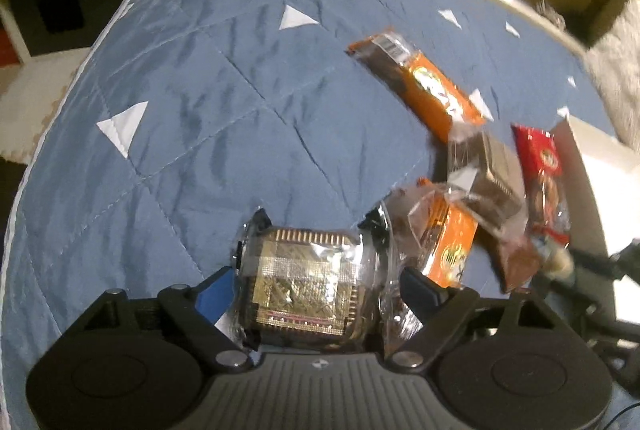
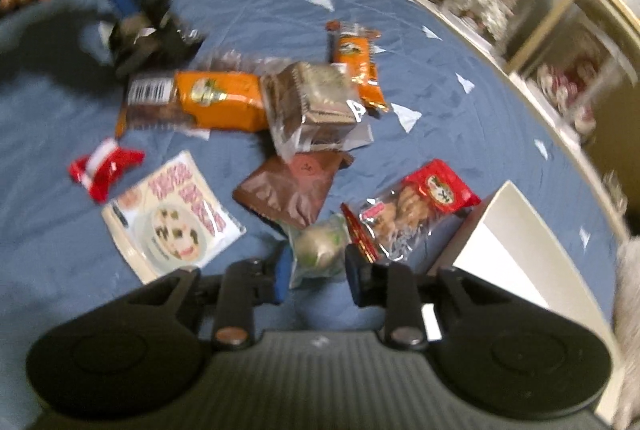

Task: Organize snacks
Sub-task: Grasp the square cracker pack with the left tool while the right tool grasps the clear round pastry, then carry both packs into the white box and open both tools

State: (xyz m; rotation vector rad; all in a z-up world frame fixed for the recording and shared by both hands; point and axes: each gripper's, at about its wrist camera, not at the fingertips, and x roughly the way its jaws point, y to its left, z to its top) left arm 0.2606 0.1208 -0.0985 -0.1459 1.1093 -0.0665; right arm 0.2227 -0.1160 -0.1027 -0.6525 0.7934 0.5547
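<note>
Here the left gripper has its fingers closed on a gold-patterned snack in clear wrap, lifted above the blue quilt. To the right of it in the left wrist view an orange packet lies just beside the gripper, and a second orange packet lies farther in, toward the quilt's far edge. A red cookie packet lies by the white box at the right edge.

In the right wrist view, a small red wrapper and a flat white sachet with a bowl picture lie toward the left side of the quilt. Next a brown pouch lies in the middle, below a clear-wrapped brown block. The right gripper has its fingers partly open around a pale round wrapped snack; blur hides whether the pads touch it. Just right of it lies the red cookie packet, touching the white box near the quilt's right edge.
</note>
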